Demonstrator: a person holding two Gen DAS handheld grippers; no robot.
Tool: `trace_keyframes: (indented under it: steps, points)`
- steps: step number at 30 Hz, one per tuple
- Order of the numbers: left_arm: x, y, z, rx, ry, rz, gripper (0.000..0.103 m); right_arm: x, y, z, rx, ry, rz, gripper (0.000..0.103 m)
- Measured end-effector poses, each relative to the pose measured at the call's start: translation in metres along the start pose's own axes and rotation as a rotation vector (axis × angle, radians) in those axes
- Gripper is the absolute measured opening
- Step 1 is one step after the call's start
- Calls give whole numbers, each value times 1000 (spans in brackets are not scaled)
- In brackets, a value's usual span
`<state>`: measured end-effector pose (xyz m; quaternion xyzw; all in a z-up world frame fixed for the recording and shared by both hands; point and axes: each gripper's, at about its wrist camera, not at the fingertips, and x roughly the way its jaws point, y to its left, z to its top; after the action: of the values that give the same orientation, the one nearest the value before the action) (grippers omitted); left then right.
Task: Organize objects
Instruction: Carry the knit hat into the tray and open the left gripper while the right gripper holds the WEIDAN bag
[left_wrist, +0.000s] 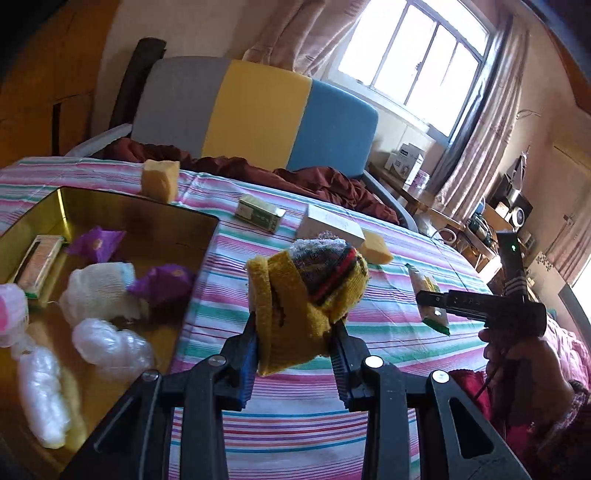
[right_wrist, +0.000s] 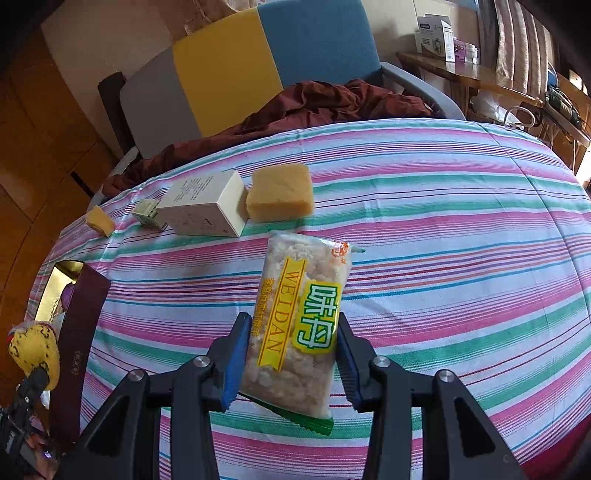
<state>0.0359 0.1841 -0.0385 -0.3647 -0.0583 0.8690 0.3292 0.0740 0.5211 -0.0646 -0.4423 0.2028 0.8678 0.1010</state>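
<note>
At the far left sits the tin (left_wrist: 140, 206), open, gold inside, on the striped cloth (left_wrist: 295, 424). In it lie a flat packet (left_wrist: 38, 264) by its left wall, two purple wrappers (left_wrist: 96, 243), a white sock ball (left_wrist: 98, 291) and clear plastic bags (left_wrist: 110, 345) nearer the camera. Beyond the tin's far corner a sponge (left_wrist: 160, 179) stands on the cloth.

Just right of the tin, the left gripper (left_wrist: 295, 332) is clamped on a yellow sock bundle (left_wrist: 310, 291), its jaws squeezed as tight as they go on the knit. The bundle is held clear of the cloth. Its long axis runs up and away from the jaws, the grey, red-banded rolled end pointing far and slightly right, the loose yellow cuff hanging down between the pads.

Farther back lie a small green box (left_wrist: 260, 214), a white box (left_wrist: 330, 227) and a second sponge (left_wrist: 376, 249), the last two touching.

To the right, the right gripper (right_wrist: 291, 354) holds a snack bag (right_wrist: 299, 325), jaws part-closed and pressing its two long sides. The bag's long axis runs along the fingers: its orange-marked end points away towards the white box, and its green sealed end points back at the camera. It sits right of centre on the cloth, tilted, near end raised. A hand (left_wrist: 517, 365) grips that tool's handle.
</note>
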Motion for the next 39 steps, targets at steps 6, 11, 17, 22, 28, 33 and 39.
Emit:
trace_keyframes:
  steps: [6,11,17,22,28,33,39]
  points:
    - [-17,52,13,-107,-35,98,35,-6,19,-4,-30,-28,88,44]
    - [-21,97,24,-197,-39,208,35,-3,41,-11,-90,-23,103,44]
    - [-16,143,34,-275,-6,323,35,-1,51,-15,-131,-29,115,44]
    - [-5,165,39,-297,40,396,35,-1,52,-15,-143,-35,121,44]
    - [8,177,43,-305,62,430,38,-1,57,-17,-170,-44,125,44]
    - [6,181,46,-316,48,428,62,-1,62,-18,-195,-49,130,44]
    - [-8,172,42,-311,-9,396,81,-1,67,-20,-223,-51,130,44]
